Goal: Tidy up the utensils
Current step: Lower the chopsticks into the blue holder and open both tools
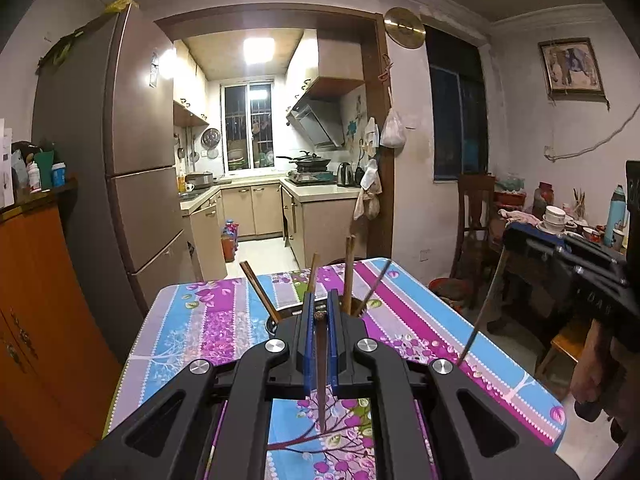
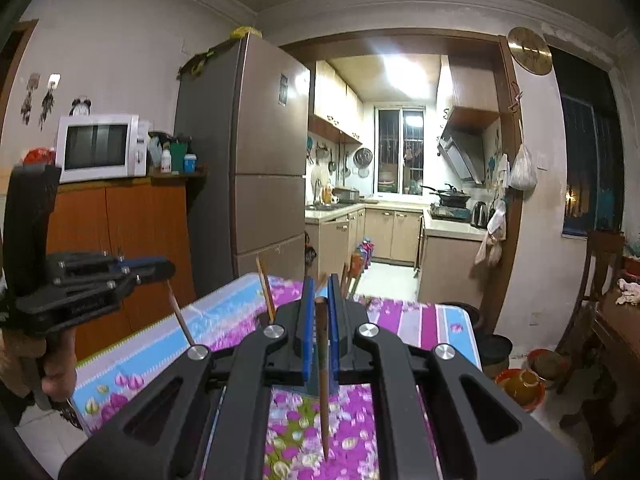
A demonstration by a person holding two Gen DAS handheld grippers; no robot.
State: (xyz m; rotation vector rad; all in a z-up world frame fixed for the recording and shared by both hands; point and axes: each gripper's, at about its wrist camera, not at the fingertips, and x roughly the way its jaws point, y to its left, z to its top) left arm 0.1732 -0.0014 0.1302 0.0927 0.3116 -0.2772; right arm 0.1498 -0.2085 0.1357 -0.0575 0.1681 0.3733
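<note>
A dining room opens through a wood-framed doorway onto a lit kitchen [image 1: 260, 152], with a tall brown refrigerator [image 1: 132, 152] to the left of the doorway. In the foreground stands a table under a flowered cloth striped in blue, purple and magenta [image 1: 208, 320].

The left gripper [image 1: 320, 312] has its blue-padded jaws drawn narrow on a single brown chopstick [image 1: 321, 384], whose tapered end points down toward the cloth. The right gripper [image 2: 320, 300] is likewise pinched tight on its own chopstick [image 2: 322, 368], tip down over the cloth. Each gripper also shows from the side in the other's view, a chopstick hanging from it above the table.

Just beyond the left gripper's jaws a dark holder [image 1: 356, 308] stands on the table with several more chopsticks [image 1: 349, 268] leaning out of it at different angles. The gripper body covers most of the holder, so only part of its rim shows. In the right wrist view the holder is hidden entirely and only stick ends rise behind the jaws. A hand [image 2: 56, 364] on the left gripper's handle is cut off at the frame edge.
</note>
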